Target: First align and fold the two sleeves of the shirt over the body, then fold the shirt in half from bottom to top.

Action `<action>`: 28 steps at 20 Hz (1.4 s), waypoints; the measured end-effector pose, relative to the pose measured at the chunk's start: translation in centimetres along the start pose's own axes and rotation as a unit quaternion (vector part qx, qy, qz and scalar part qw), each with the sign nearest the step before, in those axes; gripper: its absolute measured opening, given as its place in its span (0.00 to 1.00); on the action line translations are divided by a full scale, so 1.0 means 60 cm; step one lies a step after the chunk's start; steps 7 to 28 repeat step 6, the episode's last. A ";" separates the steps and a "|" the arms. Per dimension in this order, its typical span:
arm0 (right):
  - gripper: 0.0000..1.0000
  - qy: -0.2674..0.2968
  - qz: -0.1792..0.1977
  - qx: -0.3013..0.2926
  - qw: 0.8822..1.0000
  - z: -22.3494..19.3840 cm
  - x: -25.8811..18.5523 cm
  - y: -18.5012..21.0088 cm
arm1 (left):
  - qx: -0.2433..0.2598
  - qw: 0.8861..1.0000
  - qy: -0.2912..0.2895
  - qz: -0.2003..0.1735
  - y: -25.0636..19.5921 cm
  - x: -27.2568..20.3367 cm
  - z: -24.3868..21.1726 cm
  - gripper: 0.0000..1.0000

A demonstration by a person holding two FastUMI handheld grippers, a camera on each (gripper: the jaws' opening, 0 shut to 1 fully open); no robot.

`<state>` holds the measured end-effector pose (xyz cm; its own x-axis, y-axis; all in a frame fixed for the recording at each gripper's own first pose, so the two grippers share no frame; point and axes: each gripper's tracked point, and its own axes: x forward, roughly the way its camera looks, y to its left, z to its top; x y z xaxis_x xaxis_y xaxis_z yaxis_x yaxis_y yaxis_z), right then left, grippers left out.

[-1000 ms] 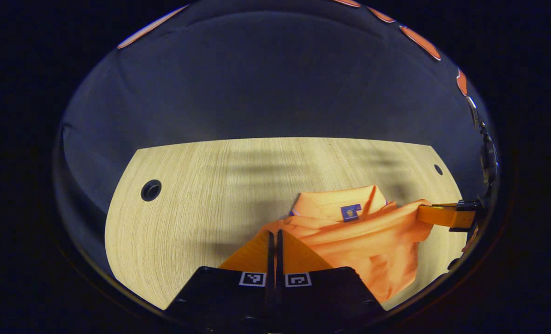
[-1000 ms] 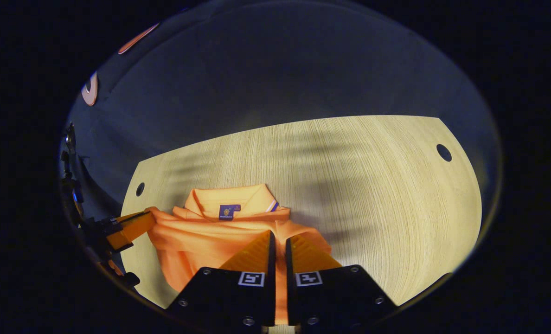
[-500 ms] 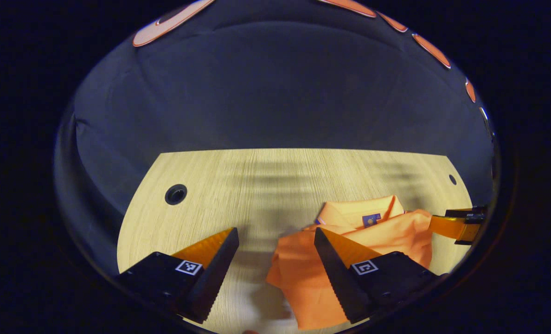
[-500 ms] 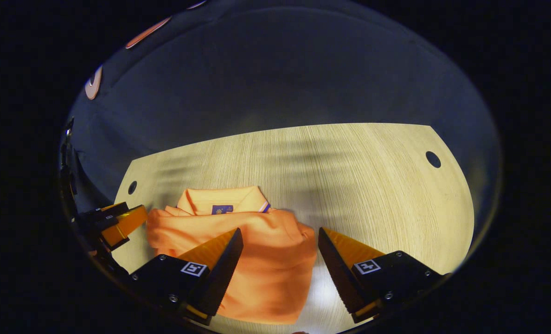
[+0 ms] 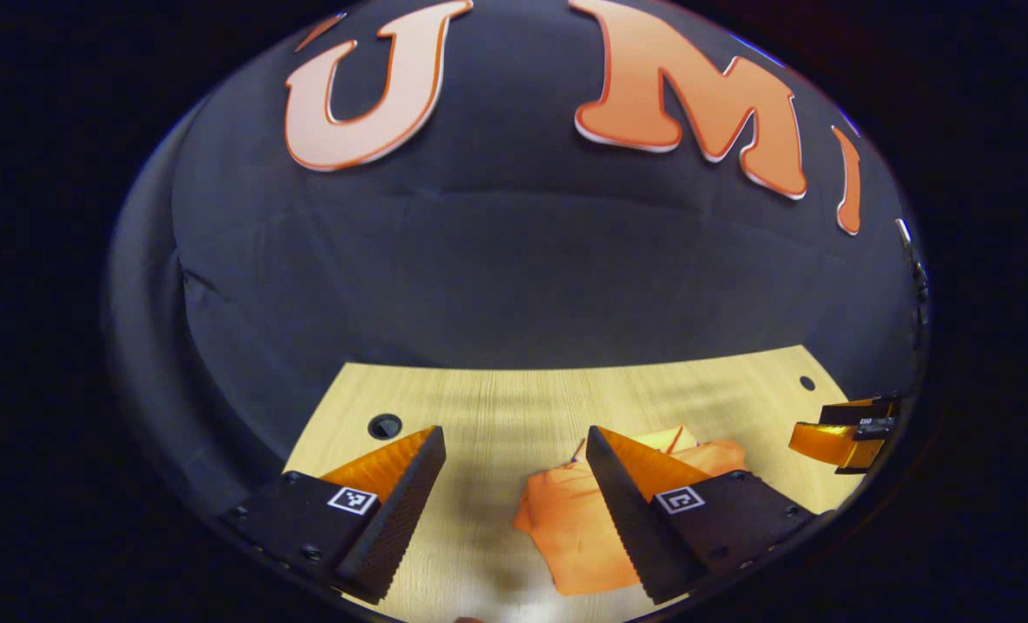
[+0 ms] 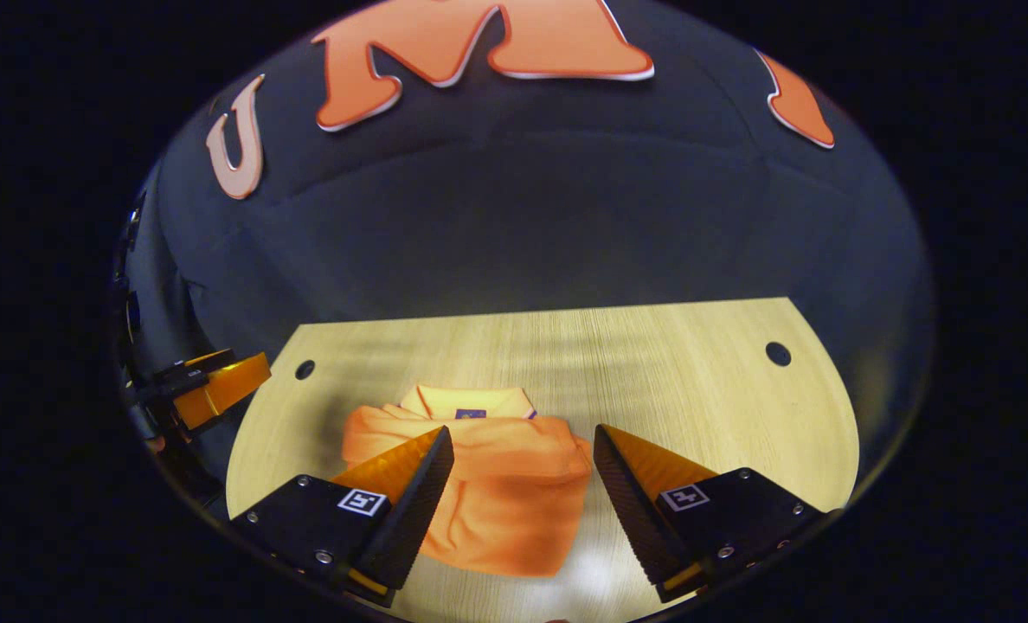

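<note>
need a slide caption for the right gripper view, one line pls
Open right gripper above the folded shirt on the table, left gripper off to the side.

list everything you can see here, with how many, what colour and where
shirt: one, orange, folded, lying on the table near its middle, collar toward the wall
label: one, dark blue, inside the collar
table: one, light wood, in front of the wall
holes: two, dark, round, one near each far corner of the table
wall: one, black cloth, behind the table
left tongs: one, open, above the table beside the shirt, holding nothing
right tongs: one, open, above the shirt, holding nothing
</note>
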<state>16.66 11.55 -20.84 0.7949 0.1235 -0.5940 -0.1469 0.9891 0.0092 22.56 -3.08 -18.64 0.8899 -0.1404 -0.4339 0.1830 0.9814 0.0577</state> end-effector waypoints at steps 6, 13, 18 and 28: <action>0.99 -0.107 0.026 0.001 0.994 0.071 -0.164 0.037 | -0.021 0.994 -0.107 0.018 0.007 -0.190 0.099 1.00; 0.99 -0.107 0.026 0.001 0.994 0.071 -0.164 0.037 | -0.021 0.994 -0.107 0.018 0.007 -0.190 0.099 1.00; 0.99 -0.107 0.026 0.001 0.994 0.071 -0.164 0.037 | -0.021 0.994 -0.107 0.018 0.007 -0.190 0.099 1.00; 0.99 -0.107 0.026 0.001 0.994 0.071 -0.164 0.037 | -0.021 0.994 -0.107 0.018 0.007 -0.190 0.099 1.00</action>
